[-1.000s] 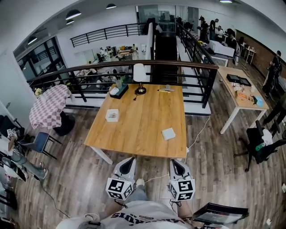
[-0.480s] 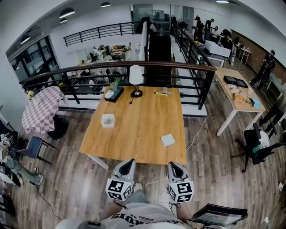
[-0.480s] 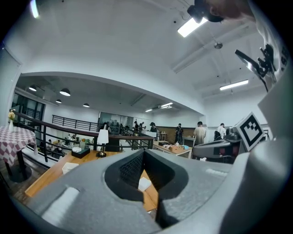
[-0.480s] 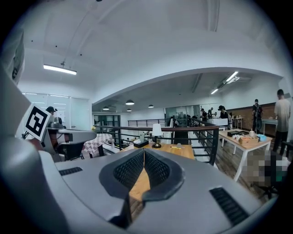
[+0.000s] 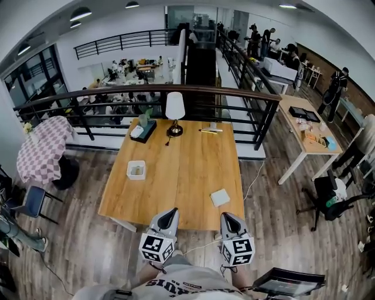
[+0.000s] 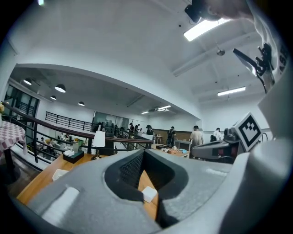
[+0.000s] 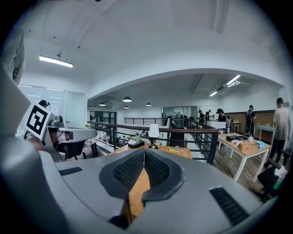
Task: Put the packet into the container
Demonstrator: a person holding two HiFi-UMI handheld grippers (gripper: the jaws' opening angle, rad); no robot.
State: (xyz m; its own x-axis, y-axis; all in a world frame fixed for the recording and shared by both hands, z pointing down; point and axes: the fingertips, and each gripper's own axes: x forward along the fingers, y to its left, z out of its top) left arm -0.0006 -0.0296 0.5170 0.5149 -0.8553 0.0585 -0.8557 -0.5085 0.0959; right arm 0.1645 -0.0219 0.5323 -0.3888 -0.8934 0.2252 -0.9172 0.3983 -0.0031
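wooden table [image 5: 181, 167] on plank floor [image 5: 76, 246] (black railing [image 5: 265, 125] behind), ceiling lights [image 5: 81, 13] on

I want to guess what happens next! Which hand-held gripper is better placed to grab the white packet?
Probably the right. In the head view the right hand-held gripper is just short of the packet on the table. The left hand-held gripper is farther off to the side. Both are shut and empty.

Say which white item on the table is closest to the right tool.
The flat square packet by the table's near right edge, just ahead of the right tool. The open-topped container sits farther back on the left.
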